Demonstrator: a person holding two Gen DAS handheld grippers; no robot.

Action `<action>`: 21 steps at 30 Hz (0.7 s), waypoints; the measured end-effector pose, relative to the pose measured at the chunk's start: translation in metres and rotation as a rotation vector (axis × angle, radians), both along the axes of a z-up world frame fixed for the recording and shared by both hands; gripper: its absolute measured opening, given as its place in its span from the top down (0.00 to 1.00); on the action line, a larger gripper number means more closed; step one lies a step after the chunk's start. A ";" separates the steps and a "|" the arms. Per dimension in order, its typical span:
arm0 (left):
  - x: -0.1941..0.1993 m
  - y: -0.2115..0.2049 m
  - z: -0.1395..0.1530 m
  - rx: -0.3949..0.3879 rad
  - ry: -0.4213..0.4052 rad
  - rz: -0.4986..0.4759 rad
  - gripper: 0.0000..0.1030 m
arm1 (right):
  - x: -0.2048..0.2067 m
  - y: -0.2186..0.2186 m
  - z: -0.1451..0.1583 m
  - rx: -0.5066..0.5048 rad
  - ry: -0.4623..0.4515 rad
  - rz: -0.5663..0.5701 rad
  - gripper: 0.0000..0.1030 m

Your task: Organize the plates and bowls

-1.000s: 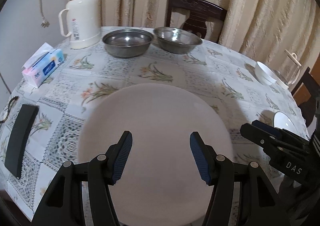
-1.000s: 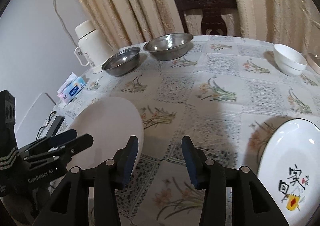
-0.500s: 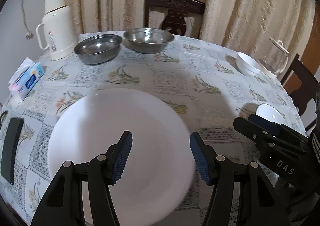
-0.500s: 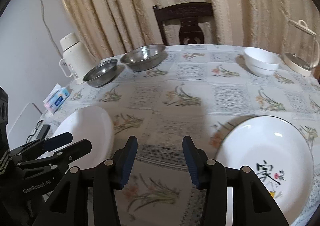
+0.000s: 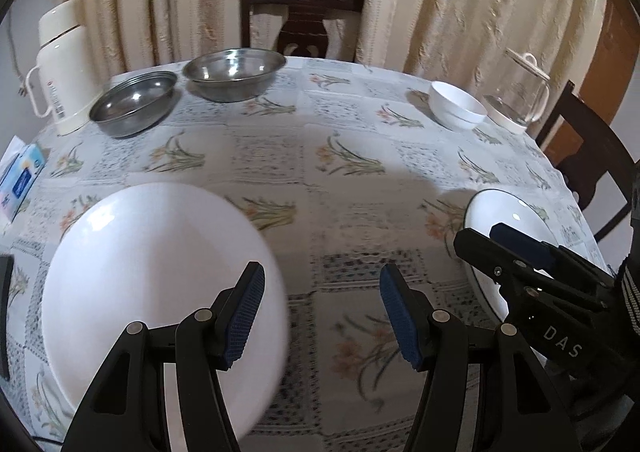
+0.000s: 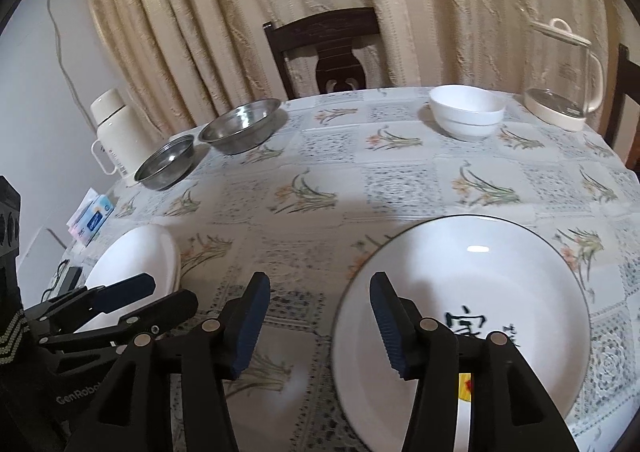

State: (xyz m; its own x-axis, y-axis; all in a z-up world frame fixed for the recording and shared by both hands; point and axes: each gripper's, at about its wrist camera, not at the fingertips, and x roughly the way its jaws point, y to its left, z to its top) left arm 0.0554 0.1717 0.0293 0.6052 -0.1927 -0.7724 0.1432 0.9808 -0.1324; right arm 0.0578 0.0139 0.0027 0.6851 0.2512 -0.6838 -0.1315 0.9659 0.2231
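The plain white plate (image 5: pixel 160 276) lies flat on the table (image 5: pixel 360 179), under and left of the left gripper (image 5: pixel 320 316), whose jaws stand apart and empty; the left fingertip overlaps the plate's right edge. The printed plate (image 6: pixel 472 292) lies under and right of the right gripper (image 6: pixel 318 326), likewise spread and empty. Ahead of both claws, well apart, sit two steel bowls (image 5: pixel 234 73) side by side and stacked white bowls (image 6: pixel 466 111), just beside a glass kettle (image 6: pixel 560 79). Far left stands a thermos (image 5: pixel 60 63).
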 end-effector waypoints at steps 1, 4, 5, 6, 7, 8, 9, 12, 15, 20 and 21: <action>0.001 -0.003 -0.001 0.001 0.002 -0.006 0.41 | 0.000 -0.003 0.000 0.001 -0.001 -0.007 0.45; 0.005 -0.013 -0.003 0.005 0.011 -0.023 0.41 | -0.001 -0.012 -0.001 0.005 0.001 -0.028 0.44; 0.006 -0.015 -0.004 0.006 0.014 -0.026 0.41 | 0.000 -0.014 -0.001 0.006 0.001 -0.035 0.43; 0.008 -0.017 -0.006 0.006 0.019 -0.029 0.41 | 0.000 -0.017 -0.001 0.007 0.002 -0.043 0.42; 0.009 -0.019 -0.007 0.004 0.025 -0.032 0.41 | 0.000 -0.020 -0.001 0.007 0.002 -0.050 0.41; 0.011 -0.022 -0.008 0.000 0.031 -0.035 0.41 | 0.000 -0.023 -0.002 0.008 0.003 -0.059 0.40; 0.013 -0.024 -0.010 -0.004 0.039 -0.038 0.41 | 0.000 -0.026 -0.002 0.008 0.004 -0.066 0.40; 0.017 -0.032 -0.012 -0.010 0.051 -0.049 0.41 | 0.000 -0.036 -0.003 0.010 0.007 -0.087 0.38; 0.020 -0.043 -0.014 -0.009 0.057 -0.068 0.41 | 0.001 -0.047 -0.005 0.014 0.014 -0.111 0.37; 0.026 -0.059 -0.018 -0.010 0.072 -0.097 0.41 | 0.001 -0.069 -0.010 0.030 0.031 -0.171 0.37; 0.027 -0.062 -0.019 -0.014 0.079 -0.103 0.41 | 0.001 -0.074 -0.011 0.031 0.035 -0.183 0.37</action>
